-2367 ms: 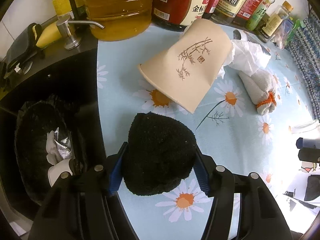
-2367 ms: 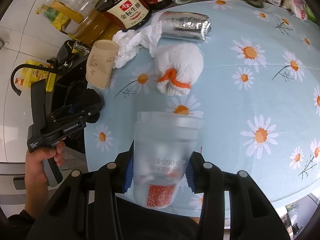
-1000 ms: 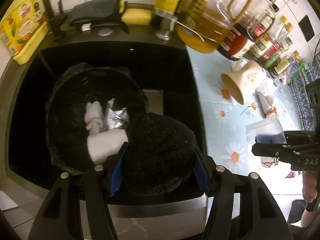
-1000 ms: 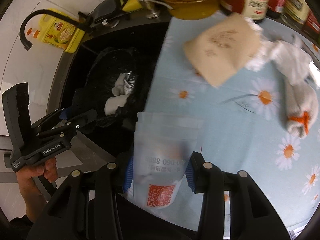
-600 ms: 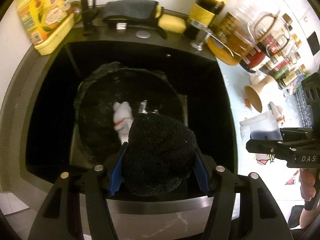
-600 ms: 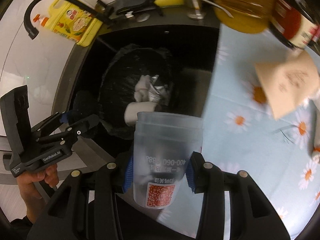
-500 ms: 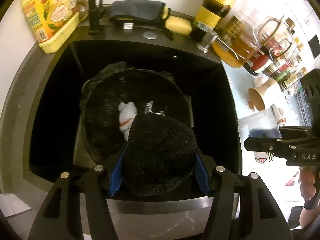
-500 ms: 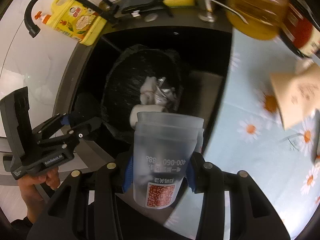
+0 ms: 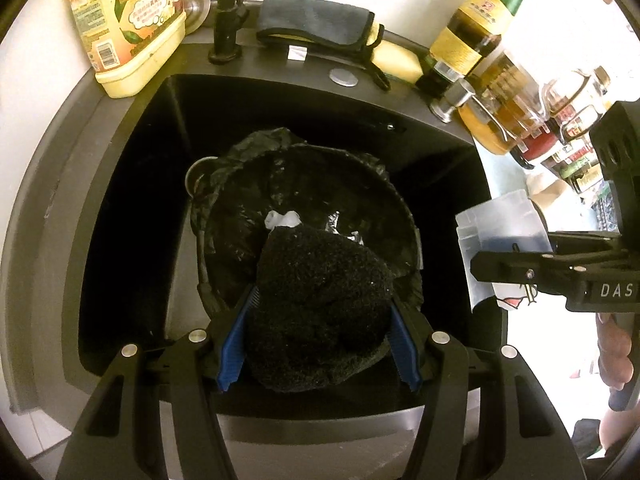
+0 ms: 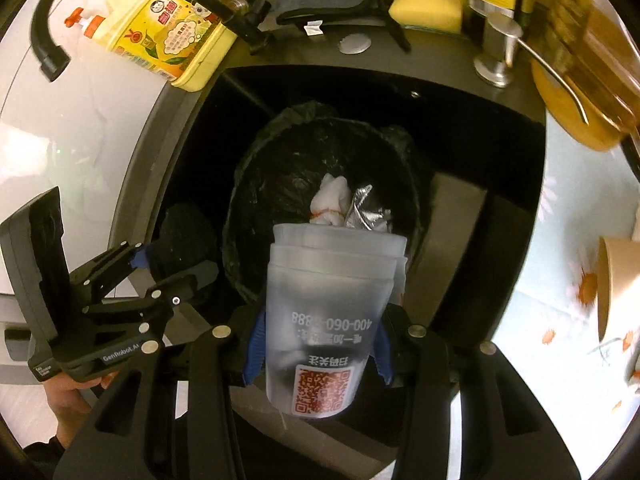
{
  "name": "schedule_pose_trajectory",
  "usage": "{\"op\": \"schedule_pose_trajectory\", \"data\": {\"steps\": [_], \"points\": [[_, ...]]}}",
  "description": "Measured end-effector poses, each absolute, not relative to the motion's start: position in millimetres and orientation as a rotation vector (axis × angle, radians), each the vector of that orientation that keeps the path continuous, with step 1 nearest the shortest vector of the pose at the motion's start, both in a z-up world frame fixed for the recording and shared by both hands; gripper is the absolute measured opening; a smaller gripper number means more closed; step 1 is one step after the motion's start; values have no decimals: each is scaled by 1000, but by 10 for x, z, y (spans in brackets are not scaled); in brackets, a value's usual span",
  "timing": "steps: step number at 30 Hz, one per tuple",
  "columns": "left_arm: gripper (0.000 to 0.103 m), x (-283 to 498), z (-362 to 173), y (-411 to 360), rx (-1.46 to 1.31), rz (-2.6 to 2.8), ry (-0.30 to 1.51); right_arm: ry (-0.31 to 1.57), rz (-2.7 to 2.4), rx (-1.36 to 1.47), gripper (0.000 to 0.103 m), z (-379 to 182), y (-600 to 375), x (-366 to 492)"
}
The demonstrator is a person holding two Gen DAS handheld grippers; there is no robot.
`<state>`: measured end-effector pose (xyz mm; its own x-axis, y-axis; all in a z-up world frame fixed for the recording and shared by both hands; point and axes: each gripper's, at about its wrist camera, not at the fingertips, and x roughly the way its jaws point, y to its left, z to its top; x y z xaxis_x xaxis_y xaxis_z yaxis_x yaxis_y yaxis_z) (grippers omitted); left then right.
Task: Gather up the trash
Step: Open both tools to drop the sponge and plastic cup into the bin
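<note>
Your left gripper (image 9: 318, 344) clamps the soft black bundle (image 9: 320, 312) mid-frame; your right gripper (image 10: 318, 354) pinches the thin, crushable plastic cup (image 10: 326, 312) low down.

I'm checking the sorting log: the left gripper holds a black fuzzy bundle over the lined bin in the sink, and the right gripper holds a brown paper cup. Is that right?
Not quite. The right gripper holds a frosted plastic cup with a QR label, as the right wrist view shows; the brown paper cup lies on the tablecloth. The left gripper does hold the black fuzzy bundle over the lined bin in the sink.
</note>
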<state>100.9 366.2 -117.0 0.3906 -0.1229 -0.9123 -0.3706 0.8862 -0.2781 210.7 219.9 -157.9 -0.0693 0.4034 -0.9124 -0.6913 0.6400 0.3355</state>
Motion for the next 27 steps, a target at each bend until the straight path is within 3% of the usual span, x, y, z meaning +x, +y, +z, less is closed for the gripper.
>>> {"op": "schedule_pose_trajectory", "data": {"steps": [14,27], "points": [[58,1141,-1450,3991,-554,163,1201,1419,913,-343,47,-1749,2808,2345],[63,1157,-1605,4107,-605,181,1238,1445,900,-360,66,-1830,3038,2434]]}}
